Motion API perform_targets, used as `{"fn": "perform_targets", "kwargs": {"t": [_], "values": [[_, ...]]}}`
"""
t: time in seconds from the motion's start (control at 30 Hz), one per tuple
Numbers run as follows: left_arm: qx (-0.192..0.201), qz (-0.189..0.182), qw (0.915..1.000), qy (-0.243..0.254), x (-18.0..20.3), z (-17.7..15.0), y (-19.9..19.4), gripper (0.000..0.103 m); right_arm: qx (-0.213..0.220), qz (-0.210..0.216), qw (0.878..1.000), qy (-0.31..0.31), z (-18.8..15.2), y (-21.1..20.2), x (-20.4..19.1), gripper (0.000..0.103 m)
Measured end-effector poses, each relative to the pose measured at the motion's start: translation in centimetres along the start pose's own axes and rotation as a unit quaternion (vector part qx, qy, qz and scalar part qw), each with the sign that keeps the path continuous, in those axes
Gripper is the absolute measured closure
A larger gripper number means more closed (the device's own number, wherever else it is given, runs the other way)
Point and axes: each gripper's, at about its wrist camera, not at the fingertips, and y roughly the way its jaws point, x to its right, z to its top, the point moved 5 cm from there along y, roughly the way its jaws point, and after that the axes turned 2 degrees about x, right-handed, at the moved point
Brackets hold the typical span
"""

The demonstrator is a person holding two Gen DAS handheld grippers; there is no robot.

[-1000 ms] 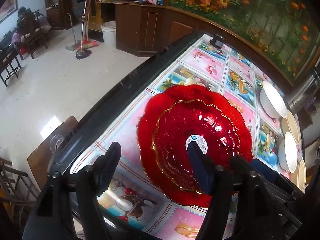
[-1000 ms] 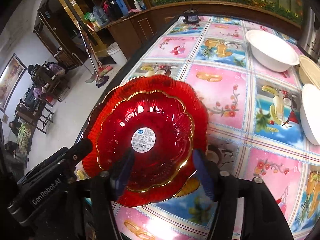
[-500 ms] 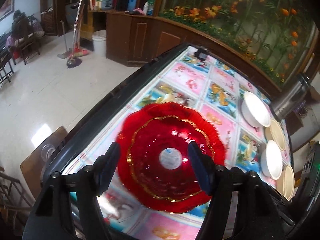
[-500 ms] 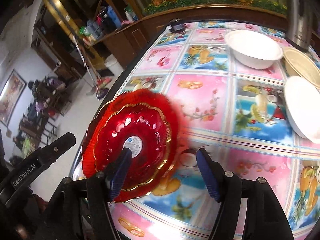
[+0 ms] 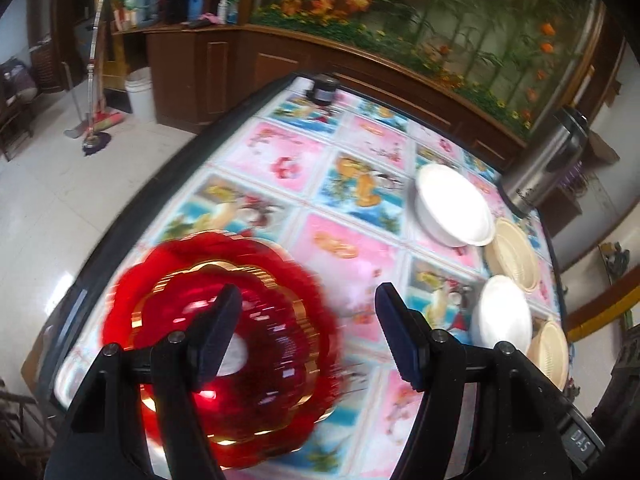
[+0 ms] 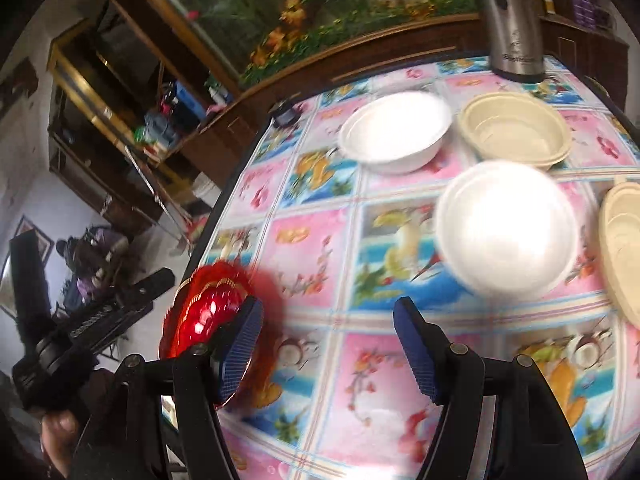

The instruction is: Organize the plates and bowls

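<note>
Two red scalloped plates with gold rims lie stacked at the table's near left edge. My left gripper hangs open above the stack's right side, nothing between its fingers. My right gripper is open over bare tablecloth, right of the stack. Further right stand a far white bowl, a near white bowl, a far beige bowl and a near beige bowl.
The table wears a pink and blue pictured cloth and has a dark rim. A steel thermos stands at the far right corner, a small dark jar at the far left. A hand holds the left gripper's body.
Both grippers have lifted and swung right, away from the red plates. The stack slid toward the lower left of each view and the bowls came into fuller sight. Jaws stayed open.
</note>
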Motion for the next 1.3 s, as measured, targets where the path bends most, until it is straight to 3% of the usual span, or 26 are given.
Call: {"fn": "perform_targets", "kwargs": {"t": [0.33,0.73,1.03,1.3], "values": [[-0.037,-0.025,0.9990,-0.001,8.2,1.5,5.7,0.034,0.004,0.078,0.992,0.099,6.8,-1.0,5.7,0.032],[-0.046,-0.007,0.9980,-0.042,11.9,4.2,12.7,0.035,-0.053,0.112,0.976,0.181,12.1,6.3,9.8,0.034],[-0.060,0.009,0.9966,-0.055,12.4,5.5,16.4,0.035,-0.067,0.045,0.976,0.202,13.5,10.9,11.4,0.037],[-0.074,0.017,0.9951,-0.062,12.4,5.4,18.5,0.038,-0.072,0.007,0.975,0.208,13.6,13.1,12.2,0.054]]}}
